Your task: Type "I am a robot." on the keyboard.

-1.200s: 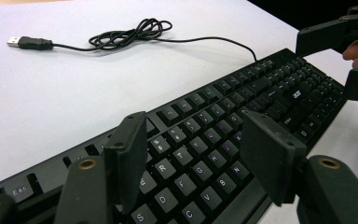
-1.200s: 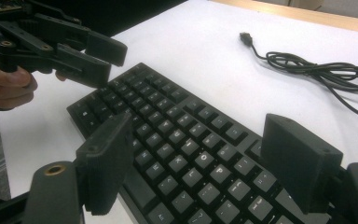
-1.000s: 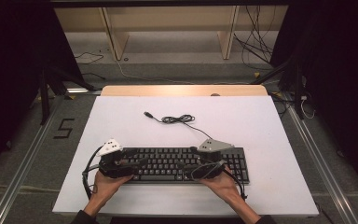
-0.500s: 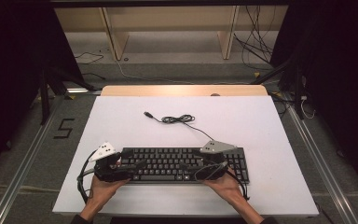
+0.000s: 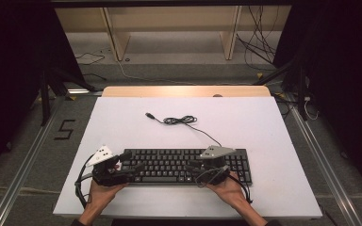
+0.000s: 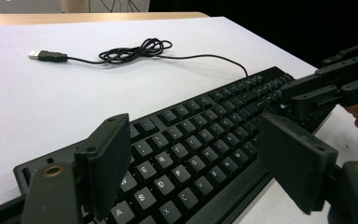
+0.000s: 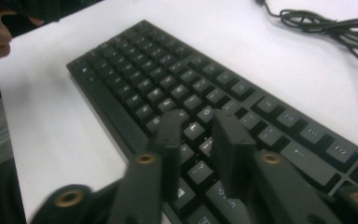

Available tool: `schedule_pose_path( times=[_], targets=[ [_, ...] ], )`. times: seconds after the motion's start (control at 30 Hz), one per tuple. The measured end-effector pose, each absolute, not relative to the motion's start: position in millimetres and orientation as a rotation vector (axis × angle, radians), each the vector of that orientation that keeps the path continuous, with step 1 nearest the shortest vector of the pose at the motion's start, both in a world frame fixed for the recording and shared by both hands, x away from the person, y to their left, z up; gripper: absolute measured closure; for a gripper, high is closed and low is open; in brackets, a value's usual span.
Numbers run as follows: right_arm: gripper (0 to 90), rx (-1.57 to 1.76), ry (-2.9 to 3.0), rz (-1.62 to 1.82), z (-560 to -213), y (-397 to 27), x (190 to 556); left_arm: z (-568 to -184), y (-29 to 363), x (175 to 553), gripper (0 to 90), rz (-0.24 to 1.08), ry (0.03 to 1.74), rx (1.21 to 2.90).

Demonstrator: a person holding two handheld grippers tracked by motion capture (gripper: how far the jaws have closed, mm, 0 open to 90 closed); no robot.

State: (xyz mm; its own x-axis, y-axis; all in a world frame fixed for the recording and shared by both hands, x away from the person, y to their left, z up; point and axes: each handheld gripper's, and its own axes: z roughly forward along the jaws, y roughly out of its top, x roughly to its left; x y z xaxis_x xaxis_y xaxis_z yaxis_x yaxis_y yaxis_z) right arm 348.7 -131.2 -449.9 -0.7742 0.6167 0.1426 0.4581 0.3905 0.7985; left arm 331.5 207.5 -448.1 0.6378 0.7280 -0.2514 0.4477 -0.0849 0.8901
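A black keyboard (image 5: 179,165) lies near the front edge of the white table (image 5: 264,127). Its thin black cable (image 5: 181,120) is coiled behind it and ends in a USB plug (image 5: 148,115). My left gripper (image 5: 134,169) hovers over the keyboard's left end. In the left gripper view its jaws (image 6: 200,163) stand wide apart above the letter keys (image 6: 186,158), having just been opening, with nothing gripped. My right gripper (image 5: 191,167) is over the keyboard's right part. Its jaws (image 7: 196,119) have just been closing to a narrow gap above the keys (image 7: 168,79), with nothing between them.
A wooden strip (image 5: 184,91) borders the table's far edge, with shelving and loose cables on the floor beyond. Metal rails (image 5: 23,169) run along both sides. Open white surface lies behind the keyboard around the cable (image 6: 135,49).
The right gripper's jaws have drawn much closer together. Both hands stay over the keyboard's ends, which has not moved.
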Motion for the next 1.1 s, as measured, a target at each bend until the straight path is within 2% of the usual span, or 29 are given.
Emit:
schedule_pose_path(
  times=[0.2, 1.1],
  targets=[
    [90.0, 0.938, 2.496, 1.302, -454, -123, 349, -448, 208, 329, 25.5, 0.311, 0.961, 1.712],
    [90.0, 0.935, 2.556, 1.19, -473, -104, 358, -449, 206, 327, 25.4, 0.32, 0.938, 1.735]
  ],
)
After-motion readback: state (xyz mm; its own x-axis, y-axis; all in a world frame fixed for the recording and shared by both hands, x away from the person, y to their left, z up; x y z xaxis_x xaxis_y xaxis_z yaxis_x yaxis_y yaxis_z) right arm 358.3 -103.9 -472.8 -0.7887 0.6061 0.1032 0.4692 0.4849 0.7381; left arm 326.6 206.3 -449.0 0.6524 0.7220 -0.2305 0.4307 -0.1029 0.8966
